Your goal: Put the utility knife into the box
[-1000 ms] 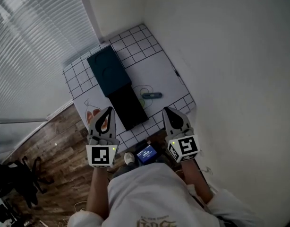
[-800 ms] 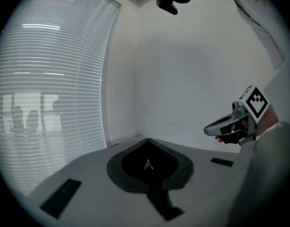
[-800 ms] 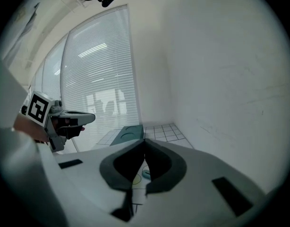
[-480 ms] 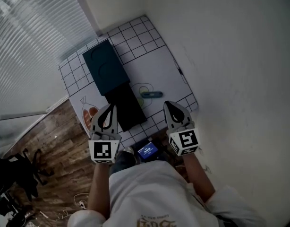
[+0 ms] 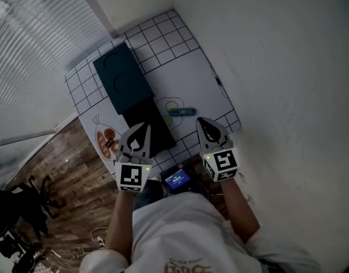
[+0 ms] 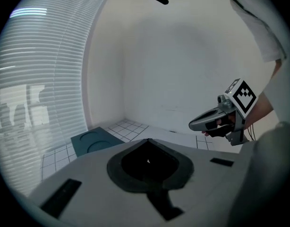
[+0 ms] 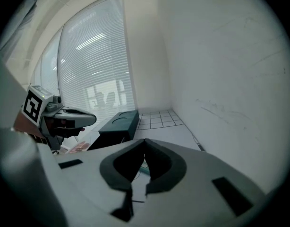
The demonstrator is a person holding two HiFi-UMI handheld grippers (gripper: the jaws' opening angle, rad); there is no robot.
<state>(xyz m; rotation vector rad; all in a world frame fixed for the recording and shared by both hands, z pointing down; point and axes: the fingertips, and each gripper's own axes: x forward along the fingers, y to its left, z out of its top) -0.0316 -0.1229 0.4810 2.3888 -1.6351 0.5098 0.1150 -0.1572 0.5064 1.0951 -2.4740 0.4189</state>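
The blue utility knife [image 5: 182,112] lies on the white mat, on a drawn outline, right of the box. The box is a dark teal part [image 5: 122,78] with two round imprints and a black part [image 5: 149,127] joined at its near end. My left gripper [image 5: 139,138] is shut and empty, its tip over the black part's near left corner. My right gripper [image 5: 211,131] is shut and empty, a little nearer than the knife and to its right. In the left gripper view the teal part [image 6: 93,141] lies beyond the shut jaws. The right gripper view shows the teal part [image 7: 120,122] ahead on the left.
The small table [image 5: 186,44] with a black grid pattern stands in a corner, blinds on the left and a white wall on the right. An orange drawing [image 5: 106,136] marks the mat's near left. A device with a blue screen [image 5: 177,180] sits at my waist. Wood floor lies lower left.
My left gripper has moved right, from beside the black part to over its near left corner. The right gripper has stayed about where it was. The knife has not moved.
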